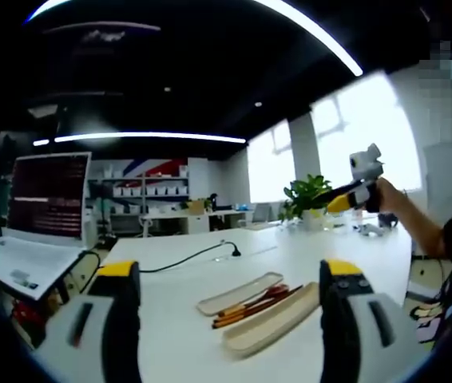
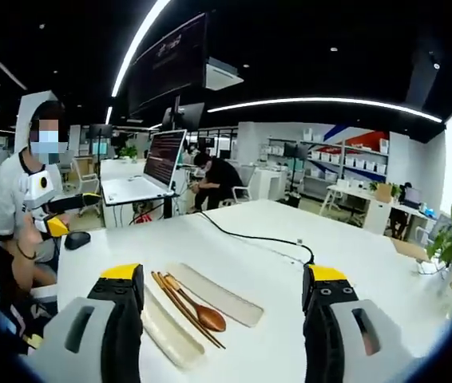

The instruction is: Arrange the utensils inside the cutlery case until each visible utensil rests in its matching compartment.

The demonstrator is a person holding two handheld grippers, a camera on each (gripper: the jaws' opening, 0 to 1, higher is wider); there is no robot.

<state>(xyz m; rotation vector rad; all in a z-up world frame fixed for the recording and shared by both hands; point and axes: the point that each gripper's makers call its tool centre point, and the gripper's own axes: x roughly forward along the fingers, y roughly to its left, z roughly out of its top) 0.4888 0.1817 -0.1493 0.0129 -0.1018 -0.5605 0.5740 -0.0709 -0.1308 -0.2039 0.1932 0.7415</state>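
Step in hand: nothing is being gripped yet; both grippers are hovering above the white worktop [image 2: 322, 239], so the arranging looks to be at its start.
Left gripper [image 1: 230, 299]: its fingers are standing wide apart and empty, framing the case parts from above and well clear of them.
Case half nearest the left fingers in the right gripper view, the case tray [image 2: 166, 331]: a long, pale, shallow shell lying flat on the worktop.
Utensils: a pair of brown chopsticks [image 2: 184, 309] and a wooden spoon [image 2: 198, 307] are lying on the bare worktop between the two shells, touching or nearly touching each other, outside any compartment.
Second shell, the case lid [image 2: 214, 294]: lying flat just beyond the utensils, roughly parallel to them.
Right gripper [image 2: 222, 307]: its fingers are likewise spread and holding nothing.
Next move, as a judgement: one gripper is needing to descend, pinch a thin utensil by its handle, and lay it lengthwise in the tray; whether the tray has separate slots cannot be told.
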